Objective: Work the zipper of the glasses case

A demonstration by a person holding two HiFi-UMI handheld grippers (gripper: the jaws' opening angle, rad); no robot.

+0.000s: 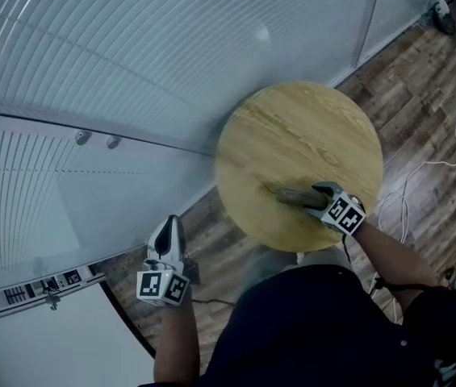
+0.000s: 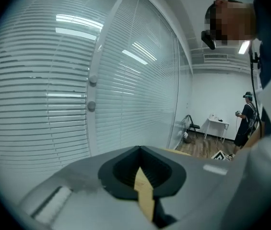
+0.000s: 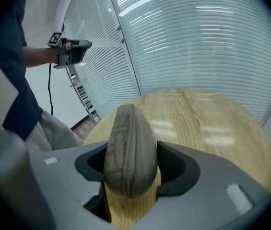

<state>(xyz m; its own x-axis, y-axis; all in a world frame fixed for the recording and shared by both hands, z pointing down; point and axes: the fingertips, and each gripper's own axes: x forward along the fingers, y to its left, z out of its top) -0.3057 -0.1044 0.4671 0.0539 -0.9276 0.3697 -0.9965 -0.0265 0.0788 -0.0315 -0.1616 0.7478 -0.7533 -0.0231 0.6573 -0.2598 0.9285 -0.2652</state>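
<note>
Right gripper [image 1: 315, 200] is on the glasses case [image 3: 128, 150]. The case sits between its fingers with the pads touching both sides, and I see the zipper seam running along the top edge toward my camera. The case rests on the round wooden table [image 1: 292, 127], at the edge nearest the person. Left gripper [image 2: 140, 174] is pinched fully together and empty, held off the table beside the glass wall with blinds [image 2: 53, 80].

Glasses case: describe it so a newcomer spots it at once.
Find the round wooden table by the glass wall. At its near edge, between the right gripper's fingers, lies the glasses case: the table's only object, a grey-brown zippered pouch.
</note>
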